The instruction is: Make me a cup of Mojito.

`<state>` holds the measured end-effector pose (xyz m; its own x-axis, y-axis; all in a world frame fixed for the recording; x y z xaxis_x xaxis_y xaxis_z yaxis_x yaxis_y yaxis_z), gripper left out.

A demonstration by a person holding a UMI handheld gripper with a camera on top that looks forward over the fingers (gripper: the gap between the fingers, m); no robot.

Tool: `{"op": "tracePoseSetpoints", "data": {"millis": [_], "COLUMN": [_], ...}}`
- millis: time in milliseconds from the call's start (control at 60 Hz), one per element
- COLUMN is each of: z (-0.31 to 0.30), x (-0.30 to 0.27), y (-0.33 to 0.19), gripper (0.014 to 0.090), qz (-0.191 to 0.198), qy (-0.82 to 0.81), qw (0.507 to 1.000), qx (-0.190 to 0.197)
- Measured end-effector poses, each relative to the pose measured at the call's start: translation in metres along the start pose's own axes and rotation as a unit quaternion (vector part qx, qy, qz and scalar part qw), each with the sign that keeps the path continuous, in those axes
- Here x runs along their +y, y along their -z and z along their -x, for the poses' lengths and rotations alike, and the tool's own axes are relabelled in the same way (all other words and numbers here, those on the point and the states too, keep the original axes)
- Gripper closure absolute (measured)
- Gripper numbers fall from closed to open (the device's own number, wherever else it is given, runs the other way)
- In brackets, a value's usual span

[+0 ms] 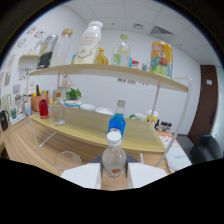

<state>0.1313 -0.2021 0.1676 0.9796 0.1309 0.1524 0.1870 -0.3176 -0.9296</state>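
Gripping clear bottle (114,159); blue bottle (117,121) beyond jaws

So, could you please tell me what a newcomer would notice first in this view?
Most striking is the clear bottle with a white cap, standing between the fingers of the tool; whether they press on it cannot be seen. Just beyond it, on the lower wooden shelf, stands a bottle of bright blue liquid. An empty clear glass sits on the table beside the fingers.
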Motion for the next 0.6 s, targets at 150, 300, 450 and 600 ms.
{"op": "tracePoseSetpoints", "data": {"millis": [150, 300, 450, 600], "z": [-0.003, 0.001, 0.000, -0.001], "x": [0.058, 0.105, 0.129, 0.141], "y": [-0.025, -0.040, -0.046, -0.047], "gripper": [0.0706, 0.0706, 0.0706, 0.0703], "qz": [0.050, 0.093, 0.113, 0.126], "qy": [-0.079, -0.102, -0.108, -0.104], "qw": [0.996, 0.990, 0.987, 0.986], "qx": [-0.012, -0.024, -0.024, -0.023]}}
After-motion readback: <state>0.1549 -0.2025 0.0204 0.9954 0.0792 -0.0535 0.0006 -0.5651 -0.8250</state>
